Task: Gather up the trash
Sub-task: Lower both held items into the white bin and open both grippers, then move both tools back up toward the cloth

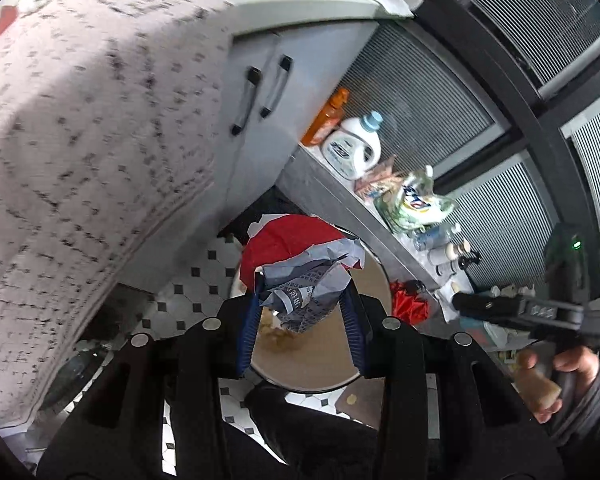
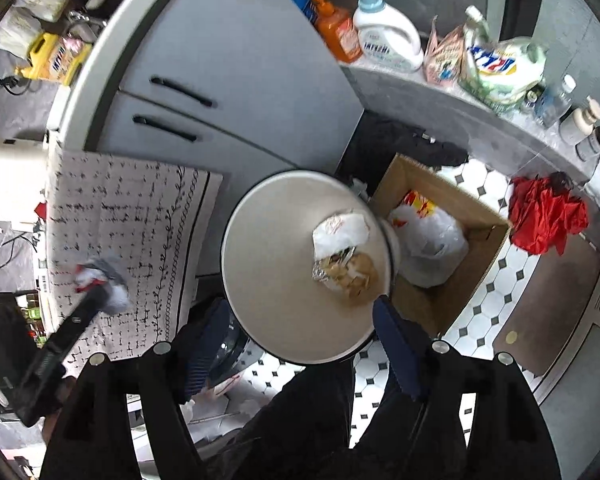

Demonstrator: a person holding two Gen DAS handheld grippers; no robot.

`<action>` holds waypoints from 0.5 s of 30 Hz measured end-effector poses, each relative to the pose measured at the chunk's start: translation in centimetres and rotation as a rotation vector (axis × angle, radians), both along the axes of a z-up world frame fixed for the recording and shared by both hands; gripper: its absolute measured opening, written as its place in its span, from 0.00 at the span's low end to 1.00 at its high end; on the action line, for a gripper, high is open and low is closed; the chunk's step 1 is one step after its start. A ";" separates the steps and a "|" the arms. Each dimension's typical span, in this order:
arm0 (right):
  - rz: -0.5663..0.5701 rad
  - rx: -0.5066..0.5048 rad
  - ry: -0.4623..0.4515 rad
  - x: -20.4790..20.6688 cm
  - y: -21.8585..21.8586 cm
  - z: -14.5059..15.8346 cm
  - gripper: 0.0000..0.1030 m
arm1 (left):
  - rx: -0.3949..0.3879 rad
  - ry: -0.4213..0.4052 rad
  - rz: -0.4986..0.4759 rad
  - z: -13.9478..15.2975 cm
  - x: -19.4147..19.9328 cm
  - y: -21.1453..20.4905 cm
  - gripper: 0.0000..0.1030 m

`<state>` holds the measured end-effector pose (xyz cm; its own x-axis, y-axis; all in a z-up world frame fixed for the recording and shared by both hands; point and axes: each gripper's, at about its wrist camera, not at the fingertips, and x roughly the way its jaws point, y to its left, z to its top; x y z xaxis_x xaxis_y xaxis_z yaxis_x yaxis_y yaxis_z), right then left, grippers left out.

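Observation:
My left gripper (image 1: 304, 280) is shut on a crumpled wad of grey, red and white paper (image 1: 308, 264) and holds it above the round trash bin (image 1: 374, 280). The same wad (image 2: 102, 284) shows at the left gripper's tip in the right wrist view, in front of the patterned tablecloth (image 2: 132, 240). The bin (image 2: 276, 248) holds a white wrapper (image 2: 340, 232) and foil with food scraps (image 2: 348, 274). My right gripper (image 2: 296, 332) is open and empty just above the bin's near rim.
A cardboard box (image 2: 480, 208) with a white plastic bag (image 2: 432, 240) stands beside the bin. A red cloth (image 2: 546, 216) lies by the grey ledge (image 2: 440, 100), which carries detergent bottles (image 2: 388, 36). White cabinet doors (image 2: 228, 92) stand behind. The floor is tiled.

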<state>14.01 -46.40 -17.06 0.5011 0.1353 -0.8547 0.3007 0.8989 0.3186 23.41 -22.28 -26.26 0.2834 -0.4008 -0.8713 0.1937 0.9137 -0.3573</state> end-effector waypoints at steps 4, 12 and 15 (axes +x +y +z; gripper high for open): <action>-0.031 -0.010 -0.049 -1.5 -1.7 2.0 0.74 | -0.011 0.020 -0.061 -0.7 0.0 -2.9 0.37; -0.104 -0.011 -0.120 -4.1 -4.1 4.4 0.75 | -0.043 0.041 -0.179 -0.9 0.0 -6.6 0.70; -0.114 -0.007 -0.126 -4.2 -3.9 4.4 0.75 | -0.043 0.024 -0.159 -0.1 0.2 -5.4 0.76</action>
<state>9.80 -50.26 -12.67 0.6161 0.0655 -0.7849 0.3591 0.8636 0.3539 23.65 -27.68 -26.34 0.1923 -0.4758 -0.8583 0.3256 0.8560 -0.4015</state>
